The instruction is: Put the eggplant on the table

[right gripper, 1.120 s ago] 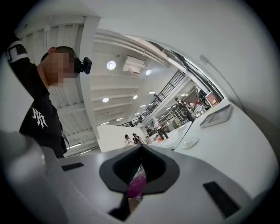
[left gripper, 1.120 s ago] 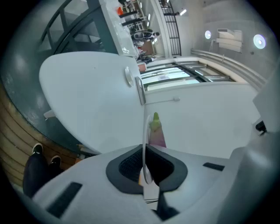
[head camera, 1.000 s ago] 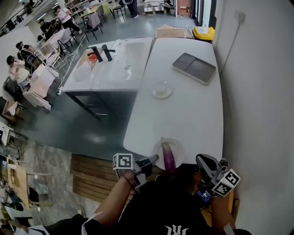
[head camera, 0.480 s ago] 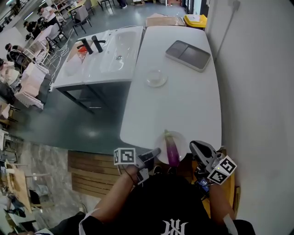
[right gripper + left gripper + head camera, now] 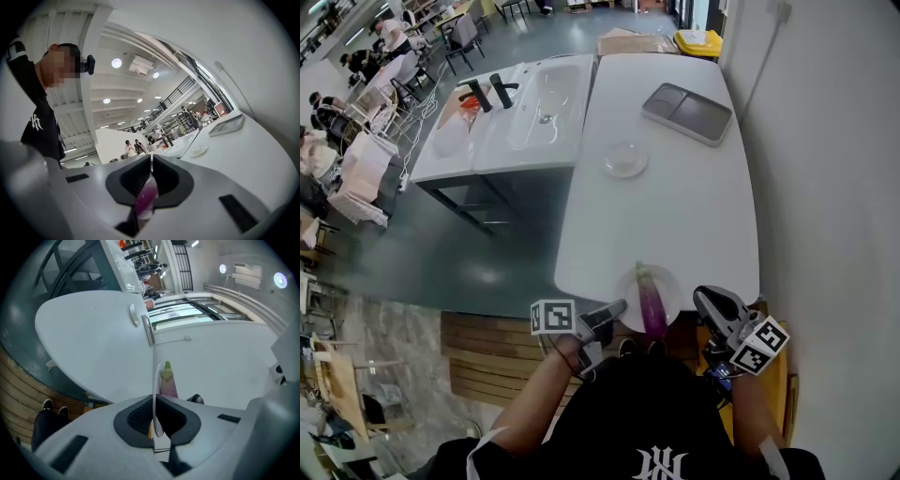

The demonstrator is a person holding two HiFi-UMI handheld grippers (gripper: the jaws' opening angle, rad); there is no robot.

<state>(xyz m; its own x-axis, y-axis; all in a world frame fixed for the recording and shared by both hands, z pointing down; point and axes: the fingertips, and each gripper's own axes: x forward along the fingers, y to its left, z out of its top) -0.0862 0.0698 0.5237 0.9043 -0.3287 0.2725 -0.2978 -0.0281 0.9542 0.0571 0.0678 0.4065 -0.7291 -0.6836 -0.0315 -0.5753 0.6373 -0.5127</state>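
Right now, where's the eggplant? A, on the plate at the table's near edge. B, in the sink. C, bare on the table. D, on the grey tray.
A: the eggplant lies on the plate, which sits at the near edge of the table.

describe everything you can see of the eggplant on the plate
The eggplant is long and slim, purple with a smooth skin, paler toward its green cap, which points away from the person. It looks whole. It lies flat across the middle of a small clear plate at the near edge of the white table, touching only the plate. The left gripper and right gripper pinch the plate's rim on either side, not the eggplant.
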